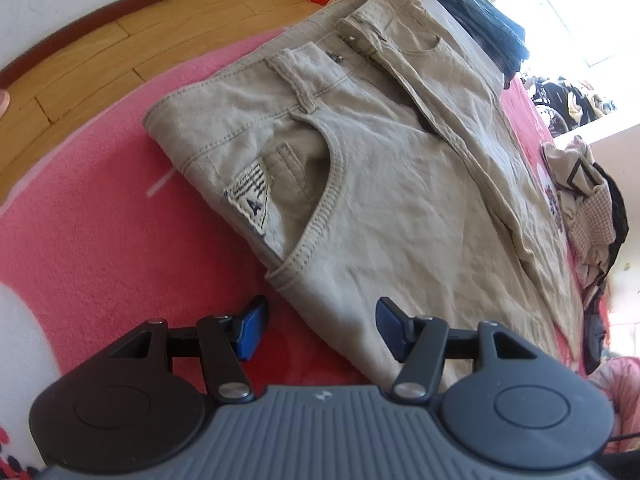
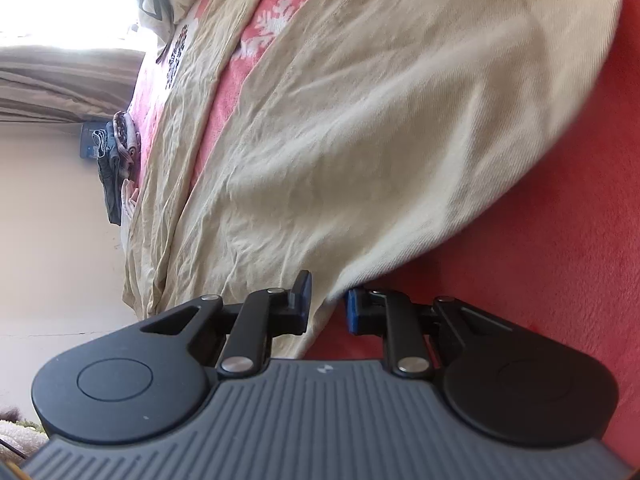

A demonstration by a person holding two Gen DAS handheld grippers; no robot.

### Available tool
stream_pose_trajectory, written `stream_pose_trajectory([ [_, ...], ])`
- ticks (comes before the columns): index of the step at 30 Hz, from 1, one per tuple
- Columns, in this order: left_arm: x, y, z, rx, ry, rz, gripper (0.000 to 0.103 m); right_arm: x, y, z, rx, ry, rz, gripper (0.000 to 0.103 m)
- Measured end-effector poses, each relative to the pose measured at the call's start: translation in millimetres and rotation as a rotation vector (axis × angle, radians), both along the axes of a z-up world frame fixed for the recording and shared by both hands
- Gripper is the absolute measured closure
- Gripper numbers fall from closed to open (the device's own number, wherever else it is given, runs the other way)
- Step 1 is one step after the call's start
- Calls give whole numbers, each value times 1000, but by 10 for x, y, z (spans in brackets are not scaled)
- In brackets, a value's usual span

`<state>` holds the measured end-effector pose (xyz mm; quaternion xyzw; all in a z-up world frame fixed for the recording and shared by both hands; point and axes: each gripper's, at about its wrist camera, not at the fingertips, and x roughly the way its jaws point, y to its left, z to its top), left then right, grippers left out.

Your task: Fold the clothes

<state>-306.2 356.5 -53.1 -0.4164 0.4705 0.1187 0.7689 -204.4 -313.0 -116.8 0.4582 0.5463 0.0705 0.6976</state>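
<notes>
Khaki trousers [image 1: 400, 168] lie flat on the pink bedspread [image 1: 100, 240], front side up, fly and front pocket showing. Waistband sits far-left in the left wrist view, near the bed edge w/ wood floor [image 1: 80, 52] beyond; legs run away to the lower right. So the long axis goes diagonally across me, waist on the left side, legs toward the right.

Left gripper [image 1: 322, 334]: jaws spread wide, nothing between them. It sits at the hip/side seam just below the pocket; right pad is over cloth, left pad over bare bedspread. I straddle the side edge but don't hold it.

Right gripper [image 2: 328, 306]: jaws partly apart w/ the edge of a trouser leg [image 2: 360, 140] running into the gap. Looks like cloth is between the pads, but I can't tell if they're actually pinching it. The second leg lies beyond, a strip of bedspread showing between the two.

My read: both grippers are on the same near side edge, left nearer the waist, right further down the leg. Next move prob. needs left to close on the seam, then both carry that edge across the long axis onto the far leg.

Pile of other clothes [image 1: 588, 208] sits beyond the legs, apart from the trousers.
</notes>
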Motion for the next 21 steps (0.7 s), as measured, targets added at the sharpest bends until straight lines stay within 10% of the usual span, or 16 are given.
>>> stream_pose_trajectory([
  [9, -62, 113, -105, -105, -61, 137, 40, 20, 19, -23, 7, 14, 6, 87],
  [15, 125, 121, -88, -34, -72, 121, 41, 2, -9, -38, 14, 18, -14, 87],
  [21, 174, 28, 60, 106, -45, 72, 86, -35, -7, -31, 30, -21, -60, 90],
])
